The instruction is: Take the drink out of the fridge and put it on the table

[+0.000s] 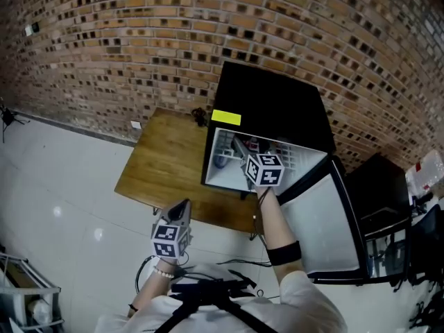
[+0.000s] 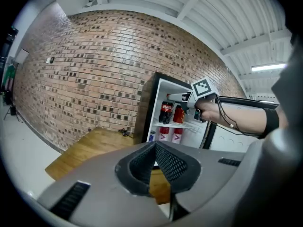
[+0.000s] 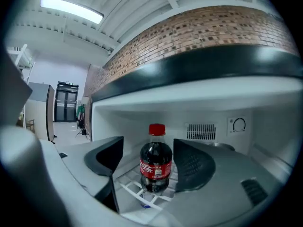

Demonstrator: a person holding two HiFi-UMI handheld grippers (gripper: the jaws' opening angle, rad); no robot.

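Observation:
A black mini fridge [image 1: 270,109] stands open on the right end of a wooden table [image 1: 166,165]. On its upper wire shelf [image 3: 132,188] stands a cola bottle [image 3: 155,167] with a red cap and red label, also visible in the left gripper view [image 2: 165,112]. My right gripper [image 3: 150,151] reaches into the fridge [image 1: 244,150]. It is open, its pads [image 3: 191,164] either side of the bottle with gaps showing. A second red drink [image 2: 178,114] stands beside the cola. My left gripper [image 2: 155,145] is shut and empty, held low before the table's front edge [image 1: 182,208].
The fridge door [image 1: 322,220] swings open to the right, beside my right forearm. Two red-labelled bottles [image 2: 169,132] and a blue can [image 2: 151,137] sit on the lower shelf. A brick wall [image 1: 139,33] runs behind. A black cabinet [image 1: 378,200] stands at right.

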